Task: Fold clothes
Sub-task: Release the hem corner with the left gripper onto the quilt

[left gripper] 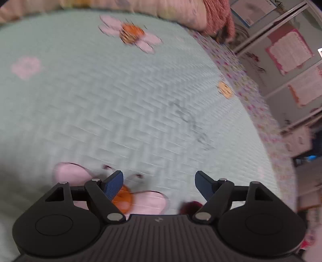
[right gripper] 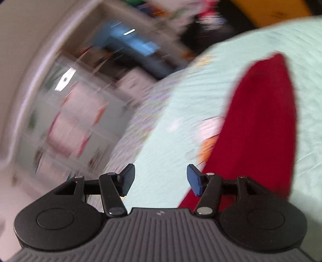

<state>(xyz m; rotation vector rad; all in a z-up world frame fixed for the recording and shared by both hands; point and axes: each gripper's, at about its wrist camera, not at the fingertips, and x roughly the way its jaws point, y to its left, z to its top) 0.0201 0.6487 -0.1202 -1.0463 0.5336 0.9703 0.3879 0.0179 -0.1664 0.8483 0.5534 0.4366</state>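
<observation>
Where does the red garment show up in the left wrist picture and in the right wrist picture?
Left wrist: only a dark red scrap of the red garment at the bottom edge, right of centre, just above the gripper's body.
Right wrist: a long red strip across the right half, lying on the bed.
Shared landmark: the mint green bedspread with pink and orange flowers.

A home bedroom, by the look of it. A bed [left gripper: 100, 100] fills both views under a pale green quilted cover stitched with pink and orange flowers [left gripper: 131, 34]. Beside it stand white shelves [left gripper: 285, 60] with folded pink fabric, and pillows [left gripper: 181, 14] lie at the far end.
</observation>
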